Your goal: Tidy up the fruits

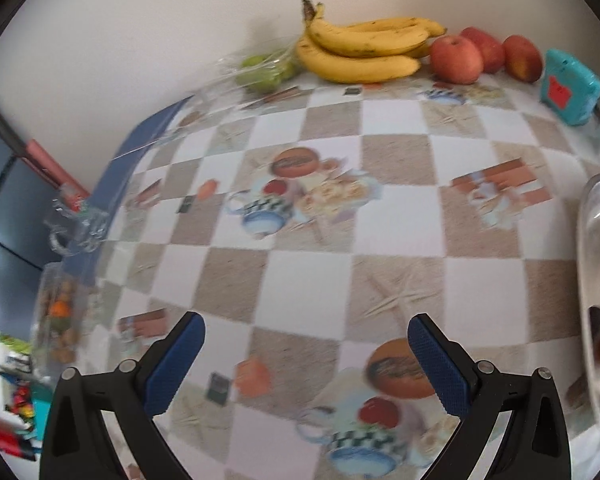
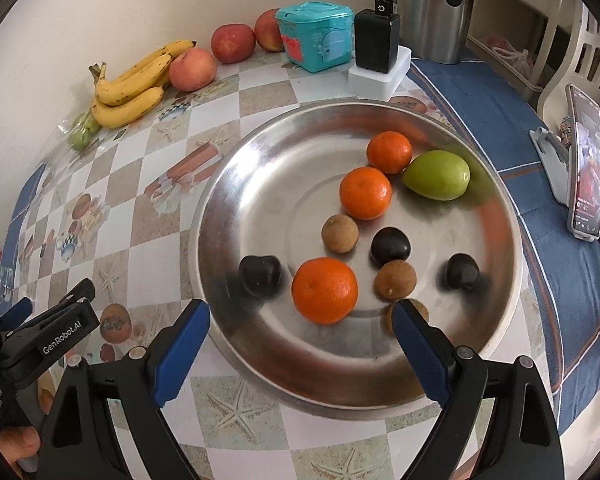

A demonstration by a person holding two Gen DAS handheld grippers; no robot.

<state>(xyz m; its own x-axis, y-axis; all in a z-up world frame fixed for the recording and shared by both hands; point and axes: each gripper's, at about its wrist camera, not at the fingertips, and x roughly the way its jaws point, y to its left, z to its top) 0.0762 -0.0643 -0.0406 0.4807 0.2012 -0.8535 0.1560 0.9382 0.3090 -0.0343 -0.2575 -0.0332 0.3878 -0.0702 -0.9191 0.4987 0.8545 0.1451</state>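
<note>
A round steel plate (image 2: pixel 260 184) holds three oranges (image 2: pixel 325 290), a green fruit (image 2: pixel 437 175), dark plums (image 2: pixel 259 275) and small brown fruits (image 2: pixel 339 233). My right gripper (image 2: pixel 300 324) hangs open over the plate's near rim, the nearest orange lying between and just beyond its fingers, untouched. My left gripper (image 1: pixel 306 342) is open above the bare checkered tablecloth (image 1: pixel 300 280), holding nothing. Bananas (image 1: pixel 360 46) and red apples (image 1: pixel 456 60) lie by the far wall. The plate's edge (image 1: pixel 592 280) shows at the right of the left wrist view.
A teal box (image 2: pixel 316 34), a black charger on a white block (image 2: pixel 378 44) and a steel kettle (image 2: pixel 432 8) stand behind the plate. A phone on a stand (image 2: pixel 586 168) is at the right. Bagged green fruit (image 1: pixel 264 70) lies beside the bananas. The left gripper's body (image 2: pixel 48 332) shows at lower left.
</note>
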